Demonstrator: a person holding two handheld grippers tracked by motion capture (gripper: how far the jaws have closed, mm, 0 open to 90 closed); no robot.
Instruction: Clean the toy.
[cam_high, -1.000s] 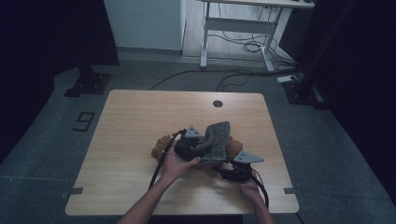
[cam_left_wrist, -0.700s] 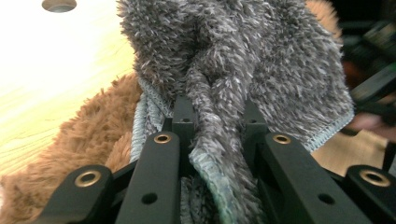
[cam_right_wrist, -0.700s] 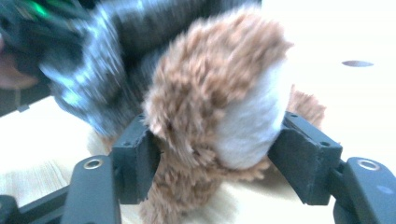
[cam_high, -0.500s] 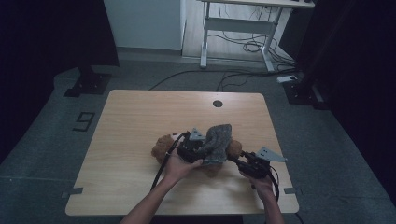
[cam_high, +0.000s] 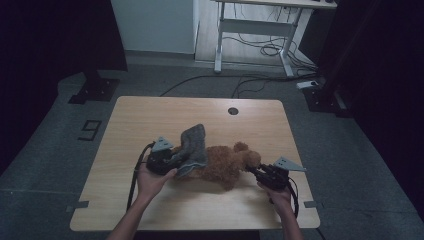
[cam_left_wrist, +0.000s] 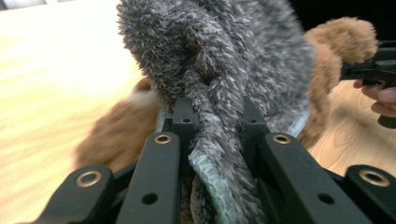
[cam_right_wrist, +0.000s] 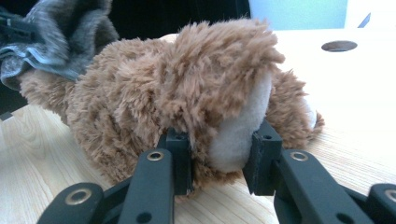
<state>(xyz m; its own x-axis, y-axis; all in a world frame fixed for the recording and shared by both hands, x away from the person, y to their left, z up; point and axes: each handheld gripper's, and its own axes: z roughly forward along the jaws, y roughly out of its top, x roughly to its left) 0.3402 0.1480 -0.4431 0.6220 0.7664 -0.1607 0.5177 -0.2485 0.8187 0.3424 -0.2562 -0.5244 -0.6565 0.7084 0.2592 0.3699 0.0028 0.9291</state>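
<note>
Near bench (cam_high: 150, 120) front edge: L gripper (cam_high: 172, 161) clamps grey cloth (cam_high: 194, 145), R gripper (cam_high: 252, 171), jaws just closing, pinches brown plush toy (cam_high: 222, 162); pull cloth gently, keep toy anchored.

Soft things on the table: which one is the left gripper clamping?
The grey fuzzy cloth, pinched by the left gripper; the brown plush toy is in the right gripper.

A pale wooden table (cam_high: 150, 115) stands on grey floor (cam_high: 60, 145), with a white desk frame (cam_high: 255, 30) and cables (cam_high: 210, 82) behind.
</note>
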